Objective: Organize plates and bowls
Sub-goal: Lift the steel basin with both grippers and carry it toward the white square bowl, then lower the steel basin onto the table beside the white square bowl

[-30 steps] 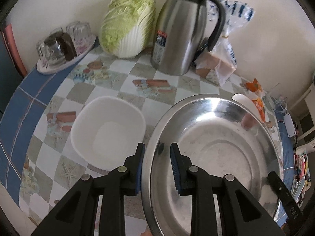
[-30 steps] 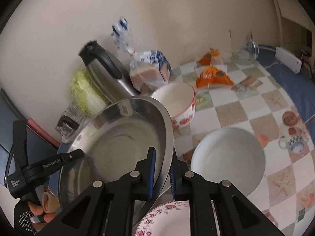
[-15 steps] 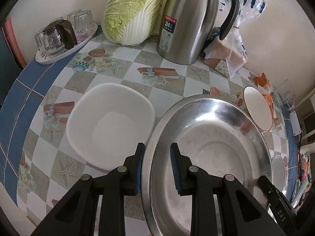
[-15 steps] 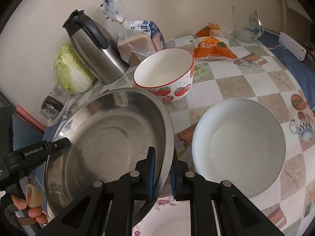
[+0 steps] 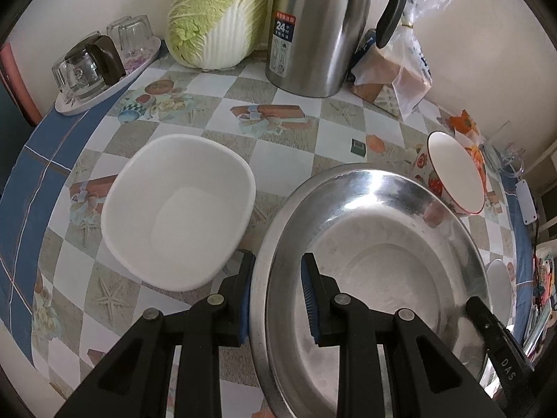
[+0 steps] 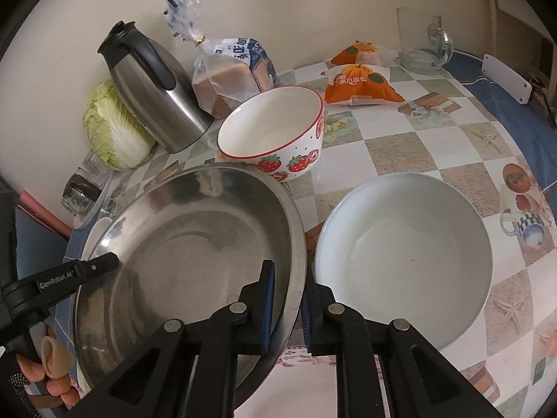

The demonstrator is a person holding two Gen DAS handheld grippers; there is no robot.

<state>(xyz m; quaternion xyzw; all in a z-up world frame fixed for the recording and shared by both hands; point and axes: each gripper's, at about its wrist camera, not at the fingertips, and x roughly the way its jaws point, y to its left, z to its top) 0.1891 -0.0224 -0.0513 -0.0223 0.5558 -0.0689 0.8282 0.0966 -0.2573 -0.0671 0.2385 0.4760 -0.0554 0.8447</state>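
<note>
A wide steel basin (image 5: 376,261) is held between both grippers just above the checked tablecloth. My left gripper (image 5: 275,299) is shut on its left rim, one pad outside and one inside. My right gripper (image 6: 287,308) is shut on the opposite rim. In the right wrist view the basin (image 6: 188,244) overlaps a floral plate (image 6: 299,379) at the bottom edge. To the left of the basin lies a white square bowl (image 5: 177,209). A strawberry-patterned bowl (image 6: 275,139) stands behind it, and a round white bowl (image 6: 403,257) sits to its right.
Along the wall stand a steel thermos jug (image 5: 313,28), a cabbage (image 5: 216,17), bagged bread (image 6: 229,73) and a tray of upturned glasses (image 5: 101,66). Orange snack packs (image 6: 362,87) and a glass mug (image 6: 424,41) lie at the far right. A gloved hand (image 6: 45,376) holds the left gripper.
Both grippers have lowered the steel basin toward the table and tipped further downward. The strawberry bowl and round white bowl now show more fully. Neither grip has changed.
</note>
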